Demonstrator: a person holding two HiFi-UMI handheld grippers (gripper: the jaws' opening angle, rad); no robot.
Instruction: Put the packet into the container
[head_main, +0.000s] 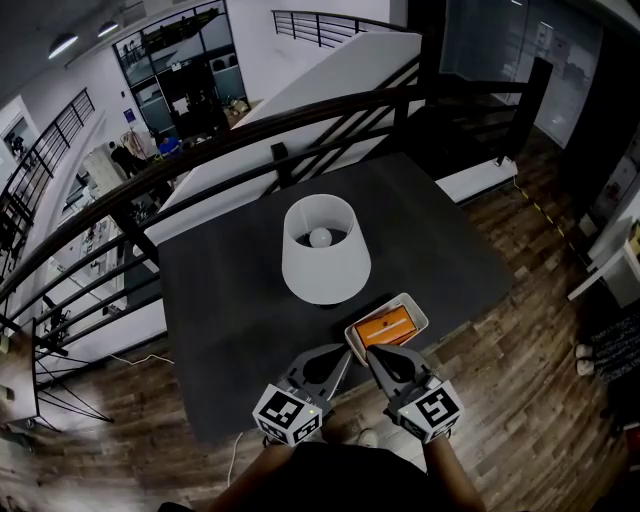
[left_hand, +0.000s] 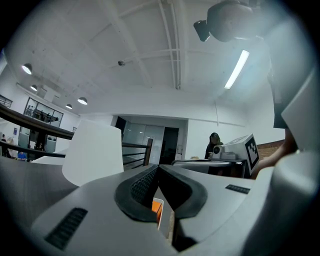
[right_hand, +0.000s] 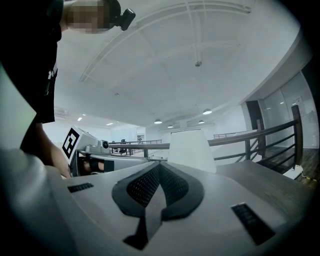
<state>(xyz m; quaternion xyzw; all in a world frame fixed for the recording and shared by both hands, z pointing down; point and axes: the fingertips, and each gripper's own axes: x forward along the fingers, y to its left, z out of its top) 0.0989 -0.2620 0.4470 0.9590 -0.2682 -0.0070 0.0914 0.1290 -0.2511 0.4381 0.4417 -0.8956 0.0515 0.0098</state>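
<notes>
A dark table (head_main: 220, 300) stands on a wood floor (head_main: 520, 300) beside a black railing (head_main: 200, 150). At the table's middle is a white lampshade (head_main: 322, 262) with a round bulb (head_main: 319, 237) inside, just up and left of the shallow white container (head_main: 419, 309) at lower centre. The container's near edge is partly covered by the tips of the left gripper (head_main: 344, 351) and right gripper (head_main: 371, 353), both clenched on nothing, and the left gripper view shows only an orange sliver through its slot. The packet (head_main: 385, 326), flat, orange and rectangular, lies inside the container, its markings too small to read.
</notes>
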